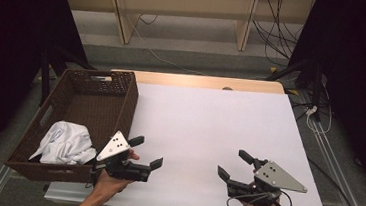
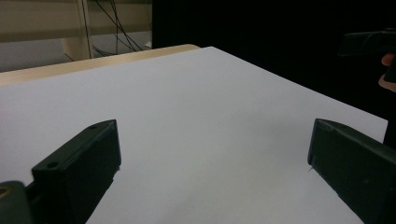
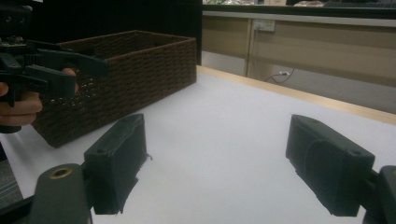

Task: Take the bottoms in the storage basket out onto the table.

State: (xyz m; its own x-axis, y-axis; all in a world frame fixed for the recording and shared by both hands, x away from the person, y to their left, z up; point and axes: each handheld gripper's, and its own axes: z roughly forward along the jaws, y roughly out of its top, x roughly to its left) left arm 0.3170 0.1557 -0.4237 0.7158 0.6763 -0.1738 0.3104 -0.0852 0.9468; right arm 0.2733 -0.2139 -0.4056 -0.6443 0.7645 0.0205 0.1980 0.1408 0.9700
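My left gripper point(image 1: 146, 152) hovers low over the white table point(image 1: 209, 120) near its front edge, just right of the brown wicker basket point(image 1: 92, 107). Its jaws stand wide apart with nothing between them, as the left gripper view point(image 2: 212, 133) confirms. A crumpled white cloth point(image 1: 66, 143) lies in the basket's near end. My right gripper point(image 1: 234, 164) is at the front right, angled toward the left one, open and empty point(image 3: 217, 135). In the right gripper view the basket point(image 3: 126, 70) stands ahead, with the left gripper point(image 3: 42, 65) and its hand in front of it.
The basket's tall woven wall stands close to the left hand. A wooden strip point(image 1: 198, 80) borders the table's far edge. Cables point(image 1: 277, 36) and wooden shelf legs point(image 1: 120, 17) lie on the floor beyond. Dark curtains flank both sides.
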